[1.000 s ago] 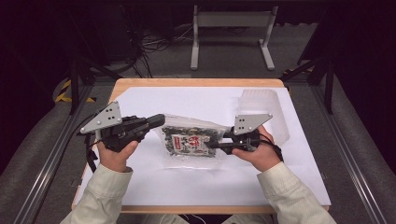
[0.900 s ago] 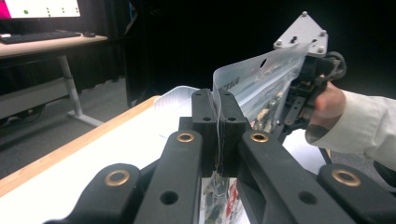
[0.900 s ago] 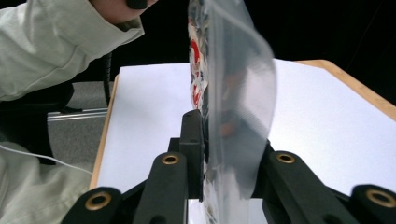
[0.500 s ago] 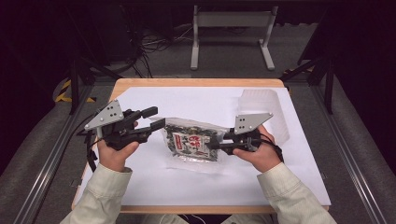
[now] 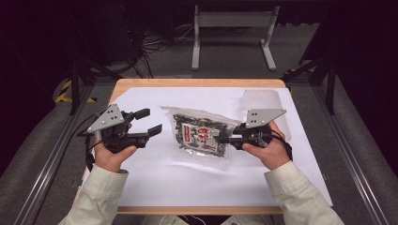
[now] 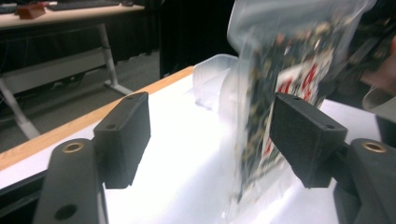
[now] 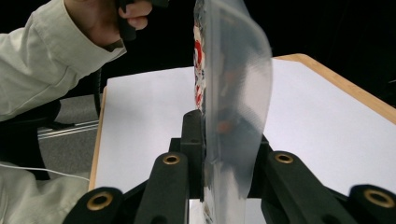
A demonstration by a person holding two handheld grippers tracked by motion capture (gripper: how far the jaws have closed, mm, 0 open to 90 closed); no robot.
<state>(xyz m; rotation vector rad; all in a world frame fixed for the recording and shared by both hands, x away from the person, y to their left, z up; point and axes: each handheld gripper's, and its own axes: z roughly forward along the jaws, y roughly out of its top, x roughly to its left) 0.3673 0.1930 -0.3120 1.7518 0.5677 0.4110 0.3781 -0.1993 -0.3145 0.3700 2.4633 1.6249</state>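
Note:
A clear plastic bag (image 5: 199, 136) of dark mixed snack with a red and white label hangs just above the white table sheet (image 5: 187, 187). My right gripper (image 5: 221, 138) is shut on the bag's right edge, and the bag (image 7: 224, 93) stands edge-on between its jaws. My left gripper (image 5: 148, 123) is open and sits a little left of the bag, apart from it. Through the left gripper view the bag (image 6: 280, 84) hangs ahead beyond the spread fingers (image 6: 123, 135), blurred.
A clear plastic tray (image 5: 263, 101) lies at the back right of the sheet, also seen as the tray (image 6: 212, 79) behind the bag. Wooden table edge (image 5: 197, 83) runs along the far side. A metal stand (image 5: 232, 35) and cables lie on the floor beyond.
My left gripper has opened, let go of the bag and drawn back to the left. The right gripper keeps its hold, and the bag has shifted slightly right.

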